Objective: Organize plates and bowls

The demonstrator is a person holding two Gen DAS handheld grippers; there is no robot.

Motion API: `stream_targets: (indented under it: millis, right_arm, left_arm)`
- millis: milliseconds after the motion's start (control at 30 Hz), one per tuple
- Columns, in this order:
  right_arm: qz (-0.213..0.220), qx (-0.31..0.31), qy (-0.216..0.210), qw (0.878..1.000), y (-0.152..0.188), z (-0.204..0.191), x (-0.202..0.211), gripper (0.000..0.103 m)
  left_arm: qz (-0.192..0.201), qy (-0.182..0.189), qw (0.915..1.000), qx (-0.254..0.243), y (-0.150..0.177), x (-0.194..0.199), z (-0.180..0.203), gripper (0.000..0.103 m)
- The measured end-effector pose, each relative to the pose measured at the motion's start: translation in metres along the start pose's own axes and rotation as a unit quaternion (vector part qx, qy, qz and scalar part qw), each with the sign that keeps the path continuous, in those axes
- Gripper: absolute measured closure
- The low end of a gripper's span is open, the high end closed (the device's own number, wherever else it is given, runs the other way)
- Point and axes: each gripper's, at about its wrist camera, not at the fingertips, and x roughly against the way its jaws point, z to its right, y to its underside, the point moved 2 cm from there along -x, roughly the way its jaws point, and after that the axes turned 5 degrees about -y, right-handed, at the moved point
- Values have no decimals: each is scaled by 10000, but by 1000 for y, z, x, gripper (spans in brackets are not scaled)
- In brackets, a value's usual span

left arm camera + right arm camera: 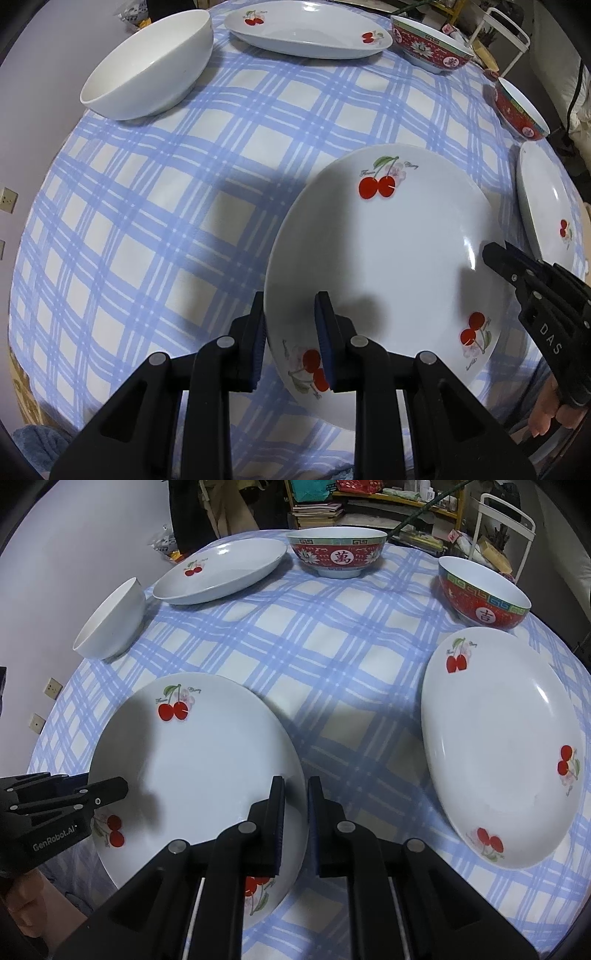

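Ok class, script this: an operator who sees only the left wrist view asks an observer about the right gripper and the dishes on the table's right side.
Operator: How does the right gripper sit on the plate?
Observer: The right gripper straddles the near cherry plate's right rim, closed on it.
Operator: The plate at my right edge is cut off. Anything on it?
Observer: No, the right cherry plate is empty, showing three cherry prints.
Operator: And the nearer red bowl's side?
Observer: The nearer red bowl bears a white disc with a character.
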Motion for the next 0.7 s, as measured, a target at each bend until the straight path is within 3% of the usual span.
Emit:
stream_targets:
  millis: [700]
  right_arm:
    - [31,175,109,9998,1,-2,-1,89]
  left_arm:
    - [215,-549,9980,-248,3,11,12,76]
